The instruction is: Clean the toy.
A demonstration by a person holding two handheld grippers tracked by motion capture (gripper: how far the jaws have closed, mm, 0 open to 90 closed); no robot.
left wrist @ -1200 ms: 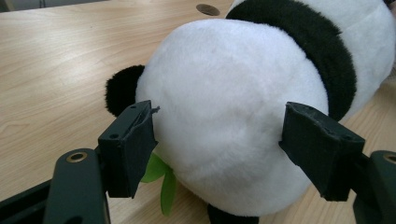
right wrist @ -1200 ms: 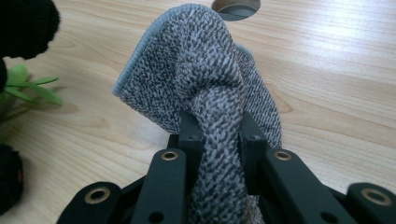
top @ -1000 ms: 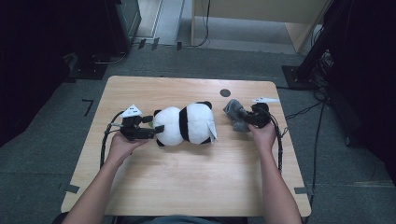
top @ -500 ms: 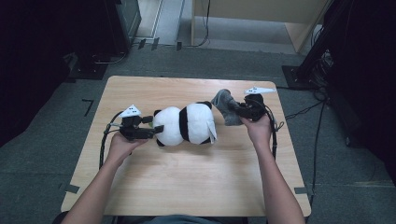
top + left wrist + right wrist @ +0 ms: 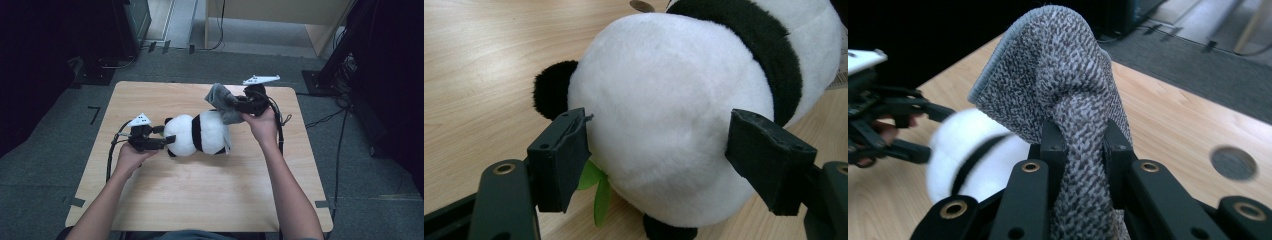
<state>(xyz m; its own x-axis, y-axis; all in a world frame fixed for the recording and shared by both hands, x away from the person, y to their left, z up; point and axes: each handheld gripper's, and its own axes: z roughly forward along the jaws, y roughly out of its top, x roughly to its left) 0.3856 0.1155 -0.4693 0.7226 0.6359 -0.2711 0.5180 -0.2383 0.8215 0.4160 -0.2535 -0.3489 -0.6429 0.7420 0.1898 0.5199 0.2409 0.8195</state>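
Observation:
A black-and-white panda plush [image 5: 197,134] lies on its side in the middle of the wooden table [image 5: 200,200]. My left gripper [image 5: 166,139] is open, its jaws standing on either side of the panda's white head [image 5: 664,115], with the pads [image 5: 561,155] at or very near the fur. A green leaf [image 5: 596,185] pokes out under the head. My right gripper [image 5: 239,105] is shut on a grey knitted cloth [image 5: 220,100] and holds it in the air above the panda's rear end. In the right gripper view the cloth [image 5: 1048,65] stands up from the jaws [image 5: 1080,145], and the panda [image 5: 968,155] is blurred behind it.
A round dark grommet [image 5: 1233,162] sits in the tabletop at the far side. Cables trail from both grippers over the table edges. Grey carpet, dark equipment and a wooden cabinet [image 5: 270,20] surround the table.
My right gripper has lifted the grey cloth off the table and carried it up and left, over the panda's rear. The left gripper and the panda have stayed put.

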